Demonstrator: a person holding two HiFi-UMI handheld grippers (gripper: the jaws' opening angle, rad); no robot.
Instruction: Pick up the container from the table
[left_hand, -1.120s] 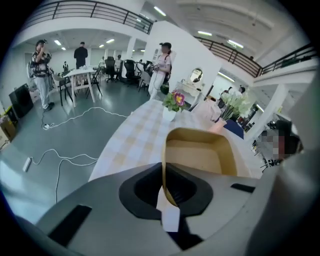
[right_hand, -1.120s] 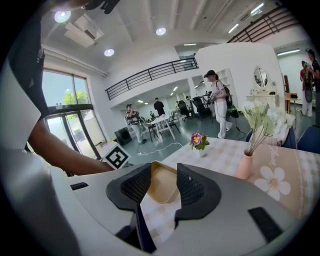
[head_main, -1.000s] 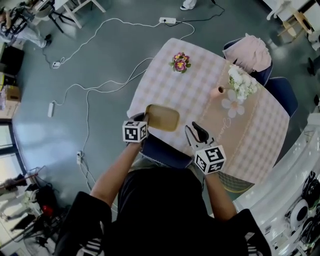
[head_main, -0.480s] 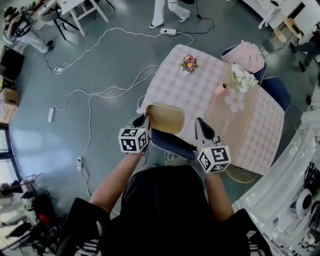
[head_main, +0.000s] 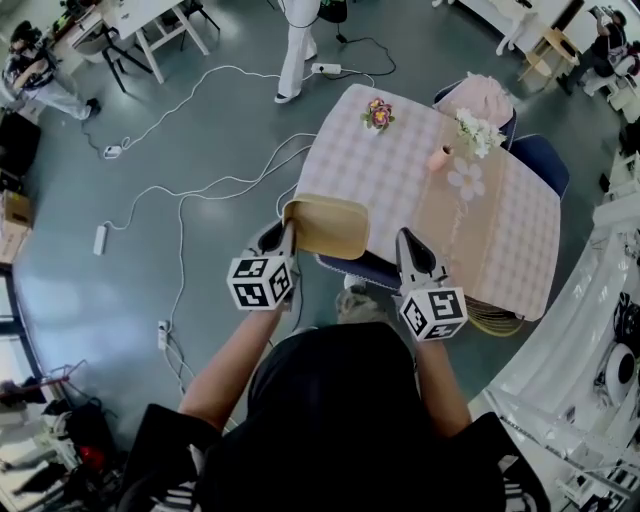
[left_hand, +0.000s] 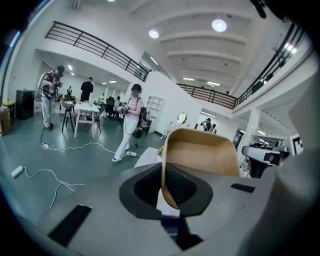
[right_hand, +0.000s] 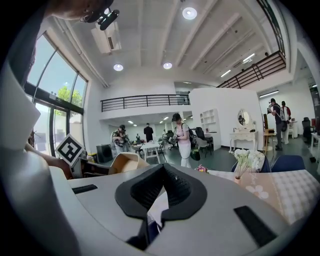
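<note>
The table (head_main: 400, 170) with checked cloth lies below. The tan container (head_main: 328, 228) hangs over its near edge, its rim pinched in the jaws of the left gripper (head_main: 287, 232). The jaws of the right gripper (head_main: 408, 243) are closed together, holding nothing.

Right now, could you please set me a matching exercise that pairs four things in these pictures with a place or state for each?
Things:
1. container
2. right tongs
3. vase
4. posy

Places or states:
A. shut, empty
B. near the table's far edge
C. gripped by its rim in the left tongs
D. holds white flowers

Pairs: 1-C, 2-A, 3-D, 4-B.
</note>
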